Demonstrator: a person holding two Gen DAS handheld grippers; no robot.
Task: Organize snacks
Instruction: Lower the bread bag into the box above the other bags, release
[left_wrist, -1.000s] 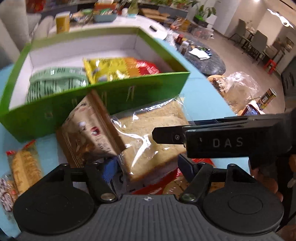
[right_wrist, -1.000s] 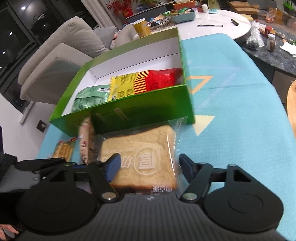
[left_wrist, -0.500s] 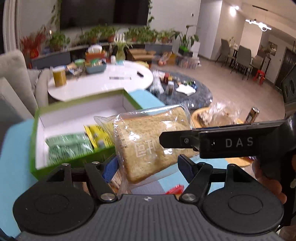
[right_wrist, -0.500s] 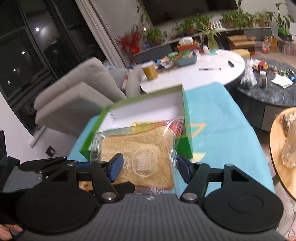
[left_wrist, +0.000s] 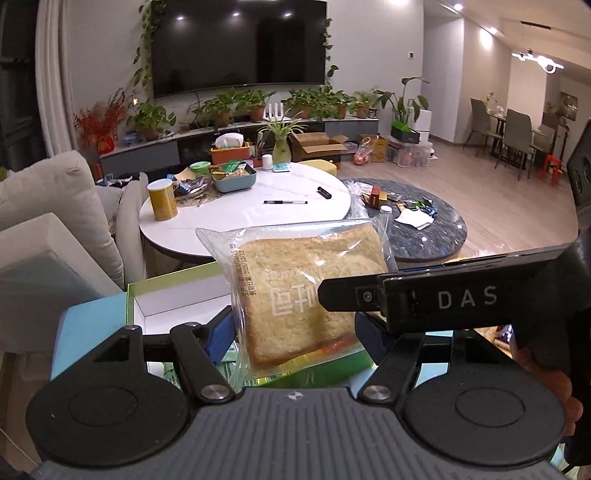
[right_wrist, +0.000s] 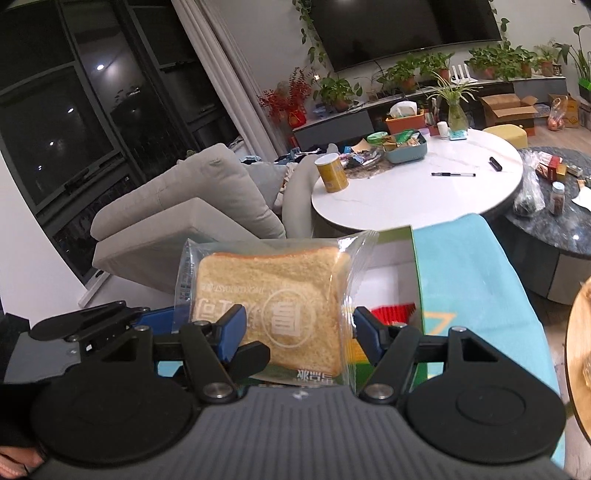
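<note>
Living-room clutter behind; I've got the bread packet (right_wrist: 271, 310) clamped between my right gripper (right_wrist: 295, 332) pads, left gripper (left_wrist: 291, 336) pinching it too, green box (right_wrist: 415, 280) just beyond and below

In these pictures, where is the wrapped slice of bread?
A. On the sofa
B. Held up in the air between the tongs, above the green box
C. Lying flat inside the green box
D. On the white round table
B: the wrapped bread hangs between the right tongs, with the green box below and behind it.
</note>
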